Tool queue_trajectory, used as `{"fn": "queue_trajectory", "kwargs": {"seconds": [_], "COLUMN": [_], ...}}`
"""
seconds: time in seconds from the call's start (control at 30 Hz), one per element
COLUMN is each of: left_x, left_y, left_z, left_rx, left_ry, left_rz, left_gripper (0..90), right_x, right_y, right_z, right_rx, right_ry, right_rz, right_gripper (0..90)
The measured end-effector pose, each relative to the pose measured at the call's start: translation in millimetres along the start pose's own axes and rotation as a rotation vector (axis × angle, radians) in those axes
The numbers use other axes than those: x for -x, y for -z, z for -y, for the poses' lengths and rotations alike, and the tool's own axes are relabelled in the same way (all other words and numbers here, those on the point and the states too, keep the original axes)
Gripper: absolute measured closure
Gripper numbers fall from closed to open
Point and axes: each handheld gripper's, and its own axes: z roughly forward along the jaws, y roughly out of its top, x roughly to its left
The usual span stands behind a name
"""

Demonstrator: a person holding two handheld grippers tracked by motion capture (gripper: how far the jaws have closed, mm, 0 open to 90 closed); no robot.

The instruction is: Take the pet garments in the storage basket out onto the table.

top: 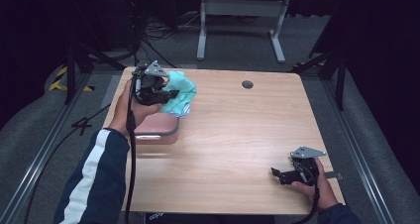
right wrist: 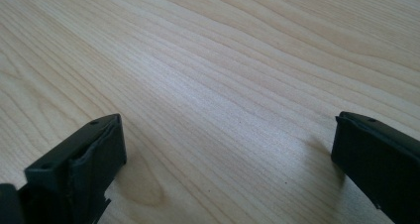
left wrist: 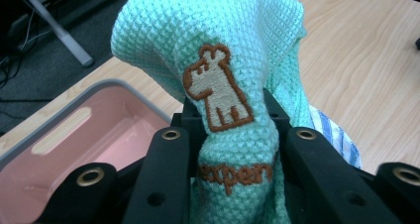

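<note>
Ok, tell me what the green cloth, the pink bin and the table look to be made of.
Green cloth: soft woven cotton or microfibre, going by its waffle texture, with a brown embroidered dog and lettering; matte.
Pink bin: likely moulded plastic, with smooth, faintly glossy walls, a cut-out handle slot and a grey rim.
Table: pale wood grain, probably laminate or veneer, since the surface is flat with a soft sheen.

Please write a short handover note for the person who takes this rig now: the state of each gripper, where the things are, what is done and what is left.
Left gripper: shut on the green cloth, held up beside the pink bin at the table's far left.
Right gripper: open, holds nothing, low over the table near its front right corner.
A blue striped cloth shows under the green one.
Done: the green cloth is gripped and lifted.
Left: probably to put it in the bin, which looks empty where it is visible.
</note>
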Motion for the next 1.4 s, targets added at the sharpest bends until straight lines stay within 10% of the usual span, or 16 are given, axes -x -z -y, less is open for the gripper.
{"fn": "queue_trajectory", "kwargs": {"seconds": [0.83,1.4], "left_x": [62.0,97.7], "left_y": [-57.3,-114.7], "left_z": [-27.1,-16.5], "left_rx": [-0.014,-0.074], "left_ry": [-0.107,-0.115], "left_rz": [0.159,0.253], "left_gripper": [72.6,72.5], "right_x": [-0.1,0.0], "right_y": [0.4,0.5], "right_z": [0.2,0.4], "right_rx": [0.001,0.001], "right_ry": [-0.005,-0.003], "right_rz": [0.0,0.0], "right_gripper": [0.6,0.6]}}
